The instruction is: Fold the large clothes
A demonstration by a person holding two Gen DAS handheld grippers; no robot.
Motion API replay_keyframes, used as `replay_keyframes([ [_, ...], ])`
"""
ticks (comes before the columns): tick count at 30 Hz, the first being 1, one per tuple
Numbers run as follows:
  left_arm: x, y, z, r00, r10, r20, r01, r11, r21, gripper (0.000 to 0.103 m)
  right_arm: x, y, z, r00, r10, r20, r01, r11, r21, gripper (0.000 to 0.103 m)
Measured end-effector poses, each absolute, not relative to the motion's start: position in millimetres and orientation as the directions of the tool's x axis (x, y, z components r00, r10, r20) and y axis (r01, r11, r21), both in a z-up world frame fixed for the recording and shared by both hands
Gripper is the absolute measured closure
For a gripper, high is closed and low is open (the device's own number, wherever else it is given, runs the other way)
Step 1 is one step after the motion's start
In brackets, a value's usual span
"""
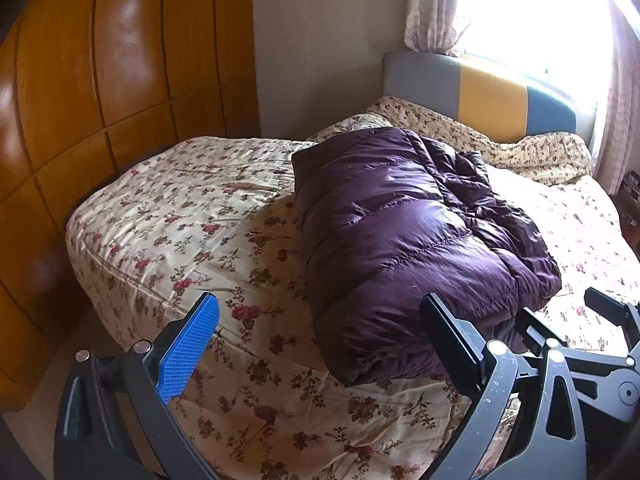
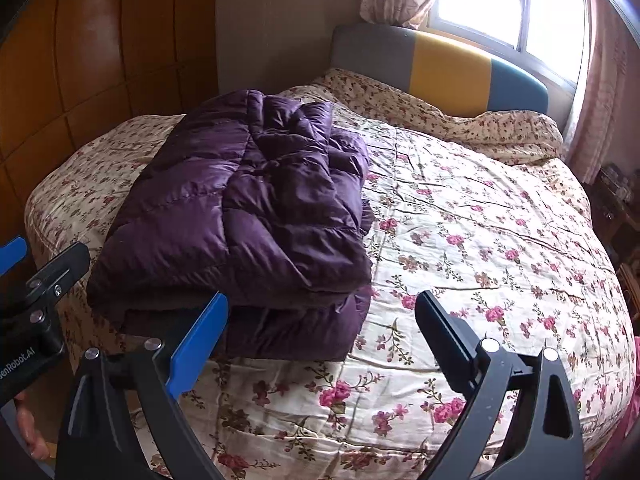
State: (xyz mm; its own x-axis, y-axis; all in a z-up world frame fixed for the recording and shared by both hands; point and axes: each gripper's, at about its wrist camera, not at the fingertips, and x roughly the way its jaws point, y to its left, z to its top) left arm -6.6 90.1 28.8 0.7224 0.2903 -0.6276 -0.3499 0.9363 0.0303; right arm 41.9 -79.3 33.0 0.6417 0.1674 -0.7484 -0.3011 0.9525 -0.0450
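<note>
Floral bedspread point(image 2: 480, 240) carries our purple down jacket point(image 2: 248, 216), folded, near-left. Left gripper point(image 1: 320, 344) and right gripper point(image 2: 320, 340) gape wide, empty. We judge it light, puffy, slippery; pinch near folded edge.

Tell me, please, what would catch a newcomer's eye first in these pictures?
First the purple jacket, folded into a puffy bundle on the near left part of the bed with its floral cover. Next the headboard in grey, yellow and blue under the bright window. Both grippers, left and right, hang open in front of the jacket, holding nothing.
</note>
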Motion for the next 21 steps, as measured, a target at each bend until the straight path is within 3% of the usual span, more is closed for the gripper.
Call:
replay_keyframes([
  [21,-7.5,84.1,33.0,0.731,0.303,-0.611,-0.341,0.938,0.057,0.003,38.4,-79.2,34.8,0.643,0.171,-0.746,-0.305,0.951,-0.044,0.007],
])
